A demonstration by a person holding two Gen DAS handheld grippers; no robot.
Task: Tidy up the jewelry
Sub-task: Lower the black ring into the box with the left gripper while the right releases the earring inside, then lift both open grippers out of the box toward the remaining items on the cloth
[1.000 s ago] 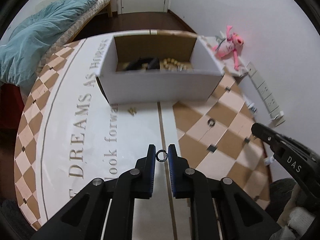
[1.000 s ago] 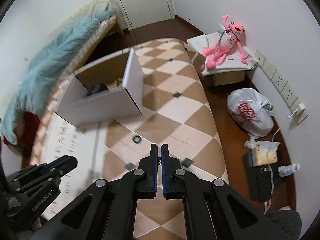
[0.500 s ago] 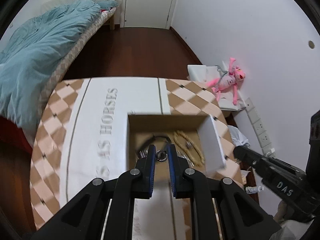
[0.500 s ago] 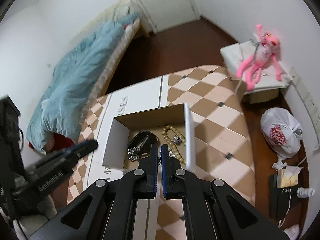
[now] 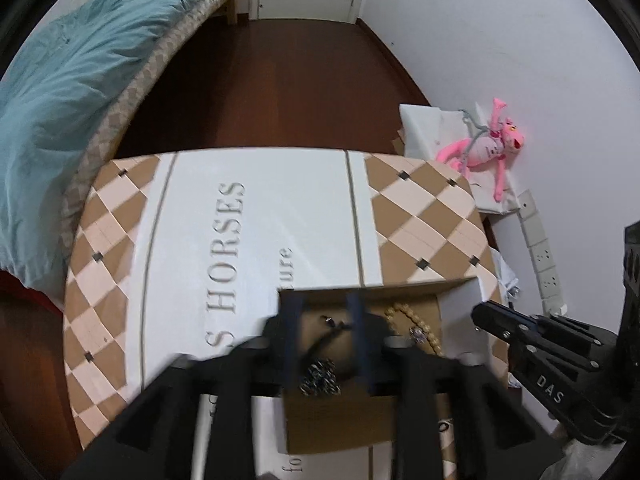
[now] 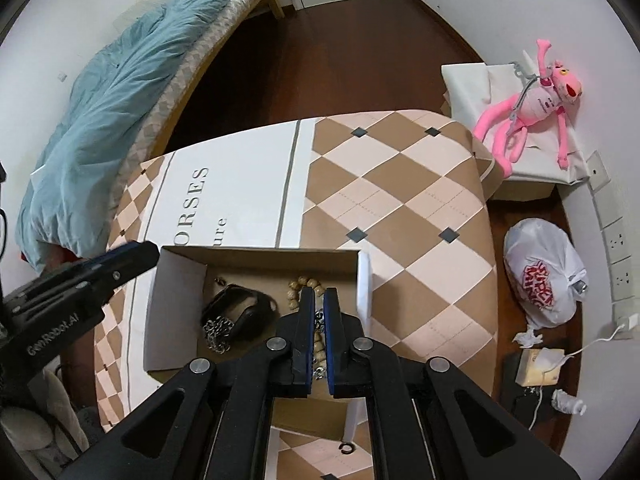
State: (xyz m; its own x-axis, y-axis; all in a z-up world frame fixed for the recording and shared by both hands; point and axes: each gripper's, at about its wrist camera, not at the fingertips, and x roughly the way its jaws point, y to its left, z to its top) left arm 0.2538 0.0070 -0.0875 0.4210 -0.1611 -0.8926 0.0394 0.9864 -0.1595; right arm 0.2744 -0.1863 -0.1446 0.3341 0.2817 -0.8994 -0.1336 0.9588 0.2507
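An open cardboard box (image 5: 360,289) (image 6: 176,300) stands on the checkered tablecloth (image 5: 260,220) (image 6: 400,200). Inside lie a black strap (image 6: 236,312), a silver chain (image 5: 320,376) (image 6: 218,332) and a beaded bracelet (image 5: 416,320) (image 6: 302,284). My left gripper (image 5: 322,304) (image 6: 132,252) hovers blurred over the box, its jaws opening with nothing pressed between the pads. A small dark piece (image 5: 330,321) shows on the box floor below them. My right gripper (image 6: 319,300) (image 5: 476,314) hangs over the box's right half, shut on a small silver piece (image 6: 319,317).
A loose ring (image 6: 345,447) lies on the cloth near the box's front wall. A bed with a teal duvet (image 5: 80,80) fills the left. A pink plush toy (image 6: 536,104) on a white box and a white plastic bag (image 6: 540,276) sit by the right wall.
Both grippers travelled from the bare tablecloth to above the box. The left jaws spread apart, and the ring they pinched is gone from between the pads. The right stays nearly closed.
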